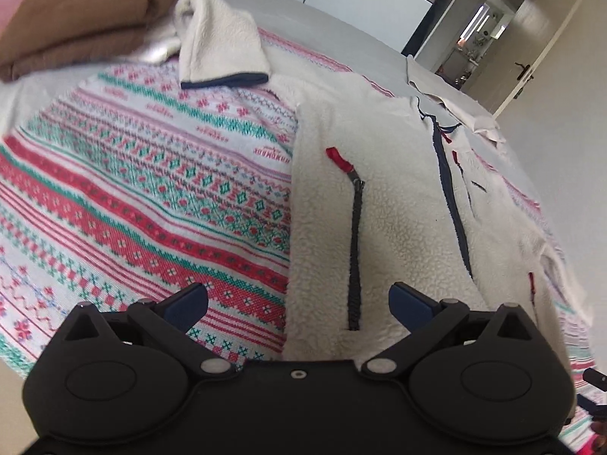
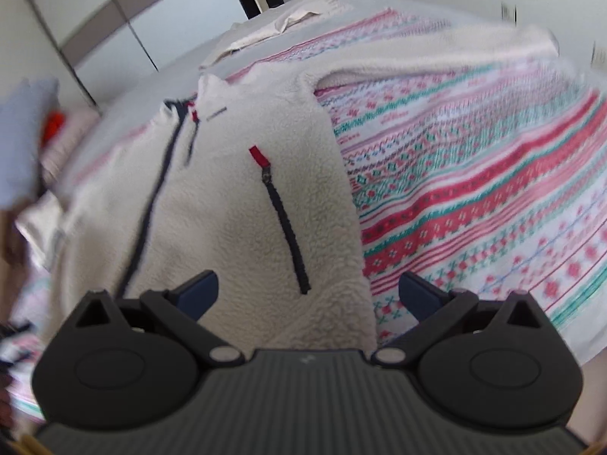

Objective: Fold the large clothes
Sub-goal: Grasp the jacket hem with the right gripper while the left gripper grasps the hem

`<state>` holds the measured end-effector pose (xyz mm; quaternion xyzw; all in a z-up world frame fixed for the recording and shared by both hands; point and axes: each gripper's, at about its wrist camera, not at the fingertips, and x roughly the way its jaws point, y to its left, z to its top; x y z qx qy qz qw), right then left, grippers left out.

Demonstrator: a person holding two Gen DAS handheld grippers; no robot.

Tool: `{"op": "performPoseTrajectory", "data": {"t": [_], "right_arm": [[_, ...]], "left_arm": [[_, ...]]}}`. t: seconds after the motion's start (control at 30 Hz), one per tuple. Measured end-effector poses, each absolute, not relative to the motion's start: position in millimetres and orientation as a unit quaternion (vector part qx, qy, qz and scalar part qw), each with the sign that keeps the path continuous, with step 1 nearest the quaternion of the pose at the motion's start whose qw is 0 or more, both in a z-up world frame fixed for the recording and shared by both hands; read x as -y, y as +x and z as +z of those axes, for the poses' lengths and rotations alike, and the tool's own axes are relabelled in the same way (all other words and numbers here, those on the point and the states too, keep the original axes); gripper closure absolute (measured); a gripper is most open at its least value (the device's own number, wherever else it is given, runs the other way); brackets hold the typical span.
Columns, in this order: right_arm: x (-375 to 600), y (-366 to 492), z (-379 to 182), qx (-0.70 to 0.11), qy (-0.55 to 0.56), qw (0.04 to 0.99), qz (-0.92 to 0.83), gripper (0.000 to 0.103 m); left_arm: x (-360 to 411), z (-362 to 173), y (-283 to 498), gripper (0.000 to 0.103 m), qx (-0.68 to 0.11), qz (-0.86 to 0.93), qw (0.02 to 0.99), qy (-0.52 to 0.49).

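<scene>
A cream fleece jacket [image 1: 402, 204] lies flat on the patterned bedspread [image 1: 132, 189], front up, with a dark centre zip and dark pocket zips with red pulls. Its left sleeve [image 1: 216, 45] is folded upward with a navy cuff. My left gripper [image 1: 297, 299] is open and empty, hovering over the jacket's left hem edge. In the right wrist view the jacket [image 2: 235, 197] fills the middle, its right sleeve [image 2: 436, 53] stretched out across the bedspread [image 2: 493, 189]. My right gripper [image 2: 309, 294] is open and empty above the jacket's right hem edge.
A brown folded blanket [image 1: 72, 15] lies at the bed's head. Another pale cloth [image 1: 455, 102] lies past the jacket's collar, also in the right wrist view [image 2: 280, 26]. Wardrobe doors [image 2: 125, 15] and an open doorway [image 1: 478, 34] stand beyond the bed.
</scene>
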<state>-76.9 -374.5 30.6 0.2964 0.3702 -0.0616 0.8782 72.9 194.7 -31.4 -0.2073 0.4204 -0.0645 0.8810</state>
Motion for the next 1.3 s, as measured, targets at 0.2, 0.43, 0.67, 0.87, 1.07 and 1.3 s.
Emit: {"op": "performPoseTrajectory", "data": {"t": [0.2, 0.43, 0.67, 0.87, 1.07, 1.3], "right_arm": [[412.7, -79.4, -1.7, -0.376, 0.419, 0.826, -0.003, 0.002], [402.1, -60.5, -25.7, -0.396, 0.433, 0.808, 0.053, 0.088], [422.4, -80.0, 47.7, -0.296, 0.385, 0.873, 0.049, 0.094], [468.2, -54.6, 19.4, -0.312, 0.424, 0.85, -0.007, 0.094], [472.0, -50.9, -46.1, -0.347, 0.465, 0.814, -0.032, 0.089], [465.7, -68.8, -19.5, -0.337, 0.462, 0.82, 0.01, 0.093]], "left_arm": [[-204.6, -52.7, 77.3, 0.002, -0.434, -0.094, 0.856, -0.265], [-207.5, -53.5, 73.8, 0.002, -0.427, -0.104, 0.857, -0.271], [-207.9, -51.4, 69.8, 0.002, -0.424, -0.115, 0.857, -0.268], [-191.3, -57.3, 66.4, 0.012, -0.447, -0.166, 0.842, -0.253], [-174.9, -67.9, 65.8, 0.044, -0.463, -0.197, 0.832, -0.233], [-174.9, -38.9, 41.1, 0.091, -0.413, -0.228, 0.844, -0.256]]}}
